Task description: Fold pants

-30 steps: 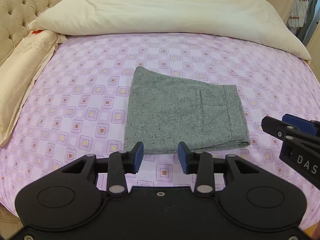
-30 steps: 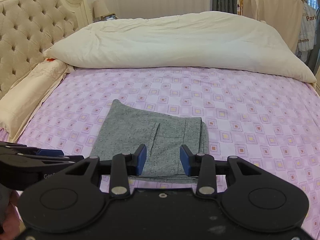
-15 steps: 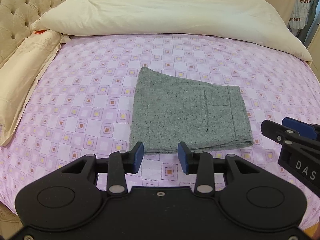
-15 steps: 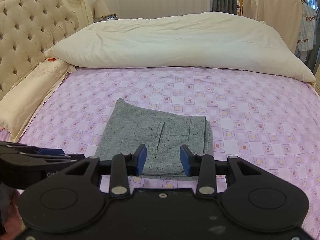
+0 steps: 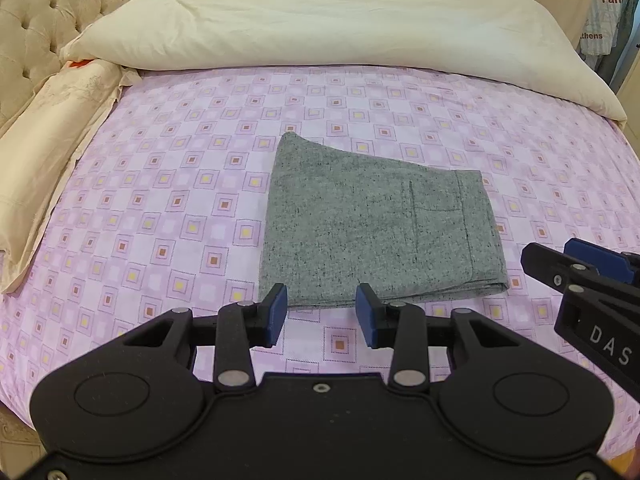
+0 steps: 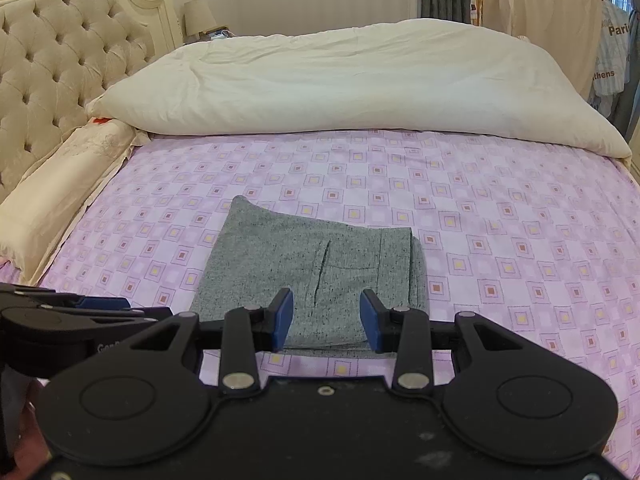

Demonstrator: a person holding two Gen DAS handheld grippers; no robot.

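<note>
Grey speckled pants (image 5: 376, 224) lie folded into a compact rectangle on the purple checked bedsheet (image 5: 168, 184), back pocket facing up. In the right wrist view the same pants (image 6: 312, 264) sit just beyond the fingertips. My left gripper (image 5: 321, 314) hovers open above the near edge of the pants, nothing between its blue pads. My right gripper (image 6: 326, 320) is also open and holds nothing, above the pants' near edge. The right gripper's tip (image 5: 580, 264) shows at the right of the left wrist view, beside the pants.
A large cream duvet (image 5: 340, 20) is bunched across the far side of the bed. A cream pillow (image 5: 44, 152) lies along the left by the tufted headboard (image 6: 52, 80). Clothes hang at the far right (image 6: 560, 20). A lamp (image 6: 198, 16) stands behind the bed.
In both views the pants and bed have slid slightly to the right and upward over the second. The pants lie in the same folded shape. Both grippers' jaws stand as wide as before.
</note>
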